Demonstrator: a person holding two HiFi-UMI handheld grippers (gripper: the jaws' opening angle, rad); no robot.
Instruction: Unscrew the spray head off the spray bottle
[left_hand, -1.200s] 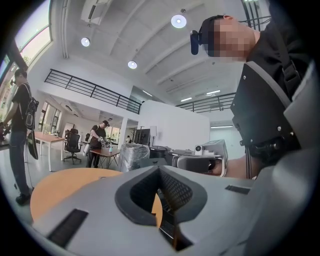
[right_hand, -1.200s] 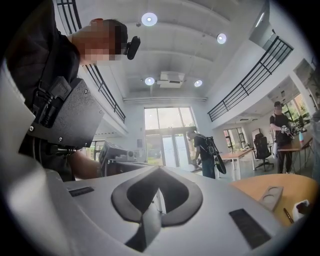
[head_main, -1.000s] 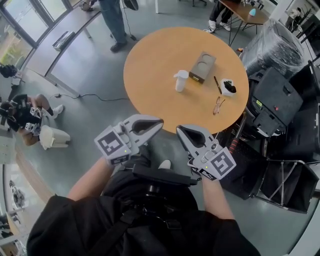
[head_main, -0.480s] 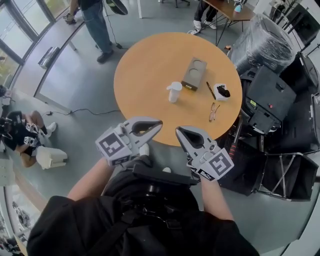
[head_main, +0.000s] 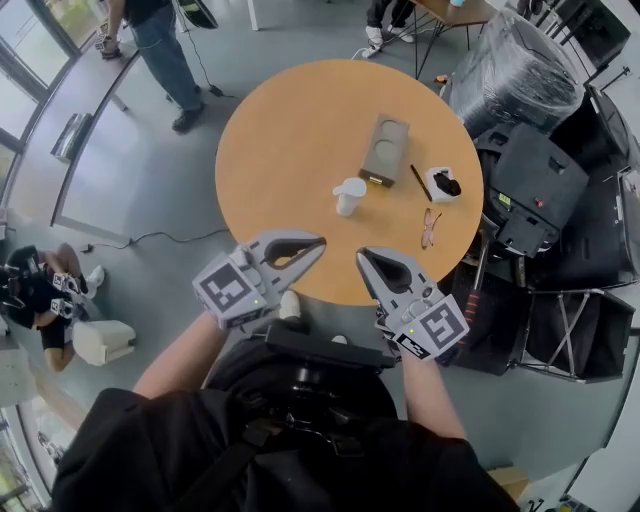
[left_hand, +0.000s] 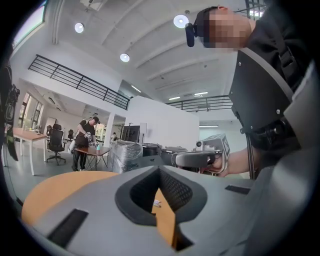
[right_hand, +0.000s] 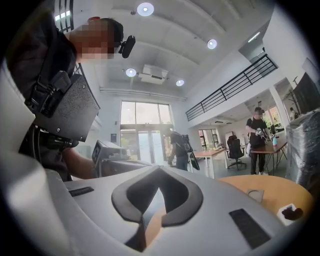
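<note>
- Both grippers had come closer to the counter (head_main: 280, 130) since the earlier frame; its near edge, then well ahead of the fingertips, now lay under them in the head view.
- Left gripper (head_main: 316, 245): fingers (left_hand: 90, 205) clenched together, dark pads meeting at the tip, nothing between them.
- Right gripper (head_main: 364, 257): fingers (right_hand: 220, 200) likewise clenched and empty.
- The two grippers were side by side, tips angled toward each other, each held in one hand of the person.
- Spray bottle (head_main: 347, 204): white, upright on the counter, ahead of both sets of fingers and roughly between their lines, clear of either gripper.
- Spray head (head_main: 352, 185) was seated on the bottle, untouched.
- Beyond the bottle from the fingers, a grey box (head_main: 385, 150) lay flat.
- Ahead and to the right of the right fingers: a dark pen (head_main: 421, 183), a small white dish (head_main: 443, 185) holding something black, and glasses (head_main: 431, 227) near the counter's edge.
- Past the far-left side of the counter, another person (head_main: 160, 50) stood on the floor.
</note>
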